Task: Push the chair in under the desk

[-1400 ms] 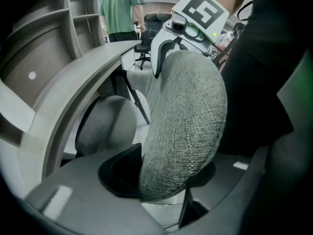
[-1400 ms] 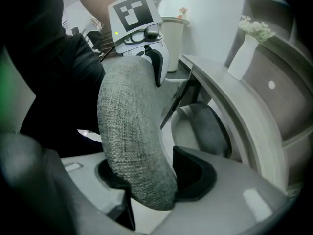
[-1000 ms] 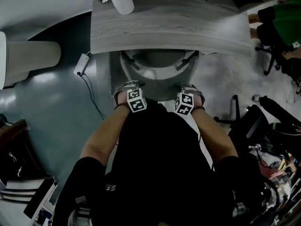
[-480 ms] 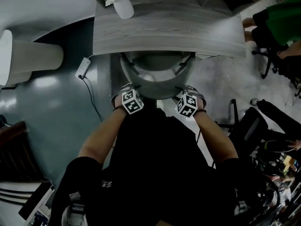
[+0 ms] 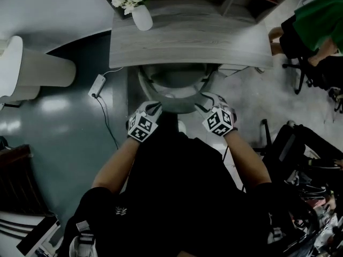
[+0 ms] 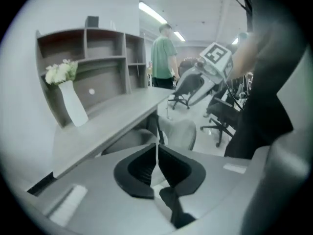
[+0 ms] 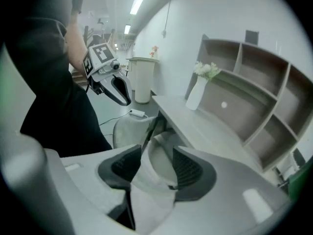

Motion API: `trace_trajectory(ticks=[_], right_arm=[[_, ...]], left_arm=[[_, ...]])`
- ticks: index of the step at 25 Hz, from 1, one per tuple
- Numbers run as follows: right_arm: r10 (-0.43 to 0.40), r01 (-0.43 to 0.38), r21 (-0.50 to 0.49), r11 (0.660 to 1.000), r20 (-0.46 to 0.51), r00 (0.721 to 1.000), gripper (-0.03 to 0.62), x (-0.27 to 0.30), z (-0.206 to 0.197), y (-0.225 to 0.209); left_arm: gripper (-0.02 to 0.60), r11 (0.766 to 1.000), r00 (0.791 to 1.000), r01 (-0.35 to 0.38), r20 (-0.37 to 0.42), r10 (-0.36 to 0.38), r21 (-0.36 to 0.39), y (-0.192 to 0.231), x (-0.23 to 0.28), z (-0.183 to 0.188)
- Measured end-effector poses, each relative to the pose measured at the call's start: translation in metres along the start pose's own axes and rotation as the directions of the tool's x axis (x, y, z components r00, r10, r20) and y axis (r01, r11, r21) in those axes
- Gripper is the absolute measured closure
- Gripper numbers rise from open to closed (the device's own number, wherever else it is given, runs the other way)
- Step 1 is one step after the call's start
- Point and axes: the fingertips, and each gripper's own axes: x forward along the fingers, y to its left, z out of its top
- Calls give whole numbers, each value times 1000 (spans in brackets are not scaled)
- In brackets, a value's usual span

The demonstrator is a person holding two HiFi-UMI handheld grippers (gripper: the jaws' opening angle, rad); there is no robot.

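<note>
Chair, unheld, may roll back out from under the bench: left gripper jaws have just closed empty, right gripper jaws gape empty.

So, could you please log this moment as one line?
chair: in under desk | left gripper: jaws just closed, nothing between | right gripper: open, empty, off chair

Striplights (ceiling-mounted) light grey floor, shelving.

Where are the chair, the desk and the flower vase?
chair (image 5: 174, 98): head view, top of the backrest.
desk (image 5: 198, 42): head view, bare wooden top.
flower vase (image 5: 142, 19): head view, white body.
</note>
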Motion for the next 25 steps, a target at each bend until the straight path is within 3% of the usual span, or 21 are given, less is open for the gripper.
trace_trajectory(ticks=[3, 8, 11, 13, 14, 25], right_arm=[[-81, 77, 40, 996, 110, 991, 402, -19, 26, -17], [-172, 86, 278, 957, 303, 937, 430, -52, 66, -47], [-245, 103, 370, 923, 361, 900, 457, -67, 76, -63], [-293, 114, 426, 898, 384, 876, 544, -75, 81, -73], [-314, 126, 442, 888, 384, 868, 592, -78, 81, -77], [-402, 179, 520, 835, 354, 845, 592, -76, 80, -103]], left_arm=[[575, 995, 982, -83, 167, 92, -62, 20, -26, 43], [577, 964, 905, -111, 376, 198, -240, 62, -68, 98], [576, 961, 867, -103, 450, 213, -255, 73, -84, 120], [575, 966, 849, -113, 482, 215, -231, 74, -91, 130], [575, 967, 845, -121, 489, 218, -223, 74, -93, 132], [575, 959, 851, -199, 450, 271, -201, 91, -94, 117]])
